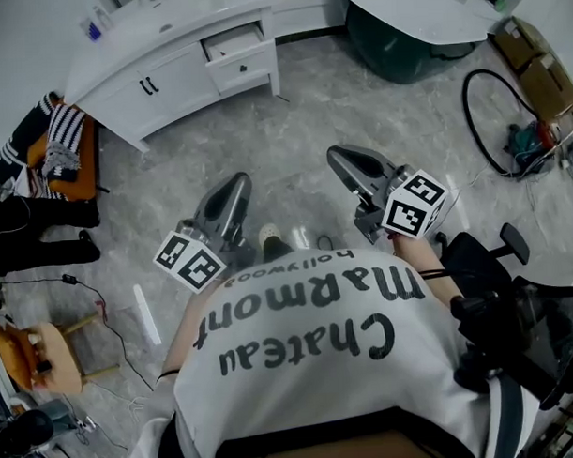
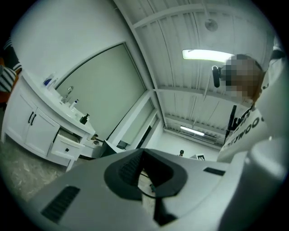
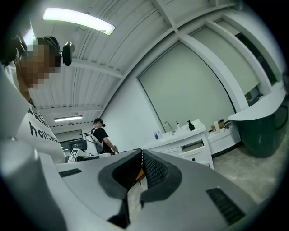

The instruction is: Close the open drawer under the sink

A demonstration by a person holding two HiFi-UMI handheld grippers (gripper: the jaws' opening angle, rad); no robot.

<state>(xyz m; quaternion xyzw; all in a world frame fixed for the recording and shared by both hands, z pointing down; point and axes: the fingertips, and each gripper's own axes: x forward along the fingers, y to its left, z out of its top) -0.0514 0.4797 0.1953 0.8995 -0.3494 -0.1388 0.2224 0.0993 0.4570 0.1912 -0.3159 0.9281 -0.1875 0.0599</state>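
Observation:
The white vanity [image 1: 149, 64] with the sink stands across the grey floor at the far side. Its upper drawer [image 1: 233, 39] is pulled out, with a closed one below. In the left gripper view the open drawer [image 2: 67, 137] shows at the left, under the tap. The right gripper view shows the open drawer [image 3: 193, 145] at the right of centre. My left gripper [image 1: 240, 182] and right gripper [image 1: 335, 156] are held level in front of the person's chest, well short of the vanity. Both are shut with nothing between the jaws.
An orange chair [image 1: 66, 156] with striped cloth stands left of the vanity. A dark green tub [image 1: 402, 50] sits under a white counter at the far right. Cardboard boxes [image 1: 536, 66], a black cable loop [image 1: 493, 108] and a black office chair [image 1: 499, 263] are on the right. Another person [image 3: 100, 135] stands far off.

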